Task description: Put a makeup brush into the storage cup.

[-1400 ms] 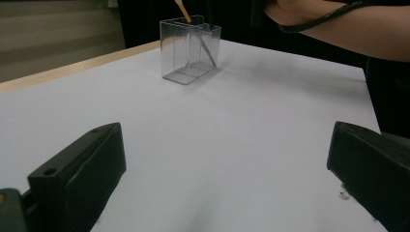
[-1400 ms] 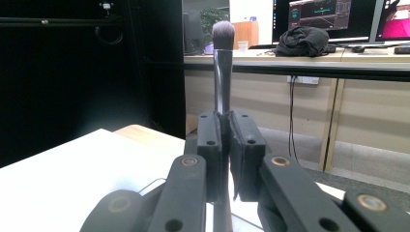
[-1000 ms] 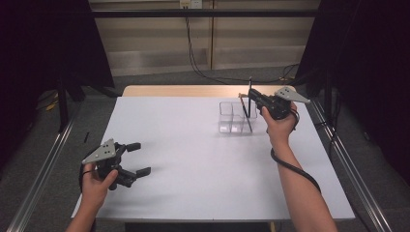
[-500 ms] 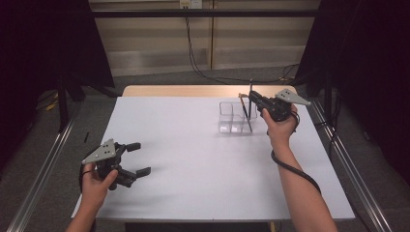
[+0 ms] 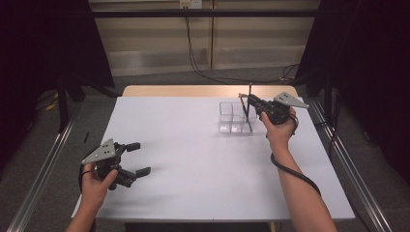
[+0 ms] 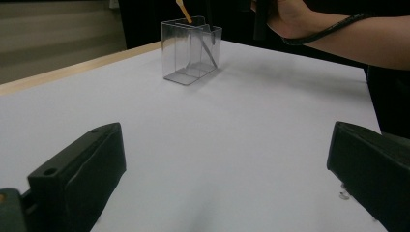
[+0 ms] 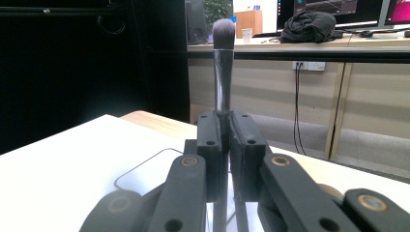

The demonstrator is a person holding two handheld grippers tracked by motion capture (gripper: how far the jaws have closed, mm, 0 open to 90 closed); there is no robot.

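Note:
My right gripper (image 5: 250,103) is shut on a black makeup brush (image 5: 250,92), which it holds upright over a clear divided organizer (image 5: 226,126) at the far right of the white table. In the right gripper view the jaws (image 7: 225,126) pinch the brush handle (image 7: 222,82), with the grey bristles at the top. The handle's lower end (image 6: 211,46) reaches down into the organizer (image 6: 180,53). A thin wooden stick (image 6: 183,9) also stands in it. Near the table's front left, my left gripper (image 5: 136,157) stands open, and nothing lies between its jaws (image 6: 227,145).
The white table top (image 5: 193,159) stretches between the two grippers. A wooden strip (image 5: 174,91) runs along its far edge. Metal rails (image 5: 43,169) flank the table on both sides. A cable (image 5: 290,169) trails from the right gripper along the forearm.

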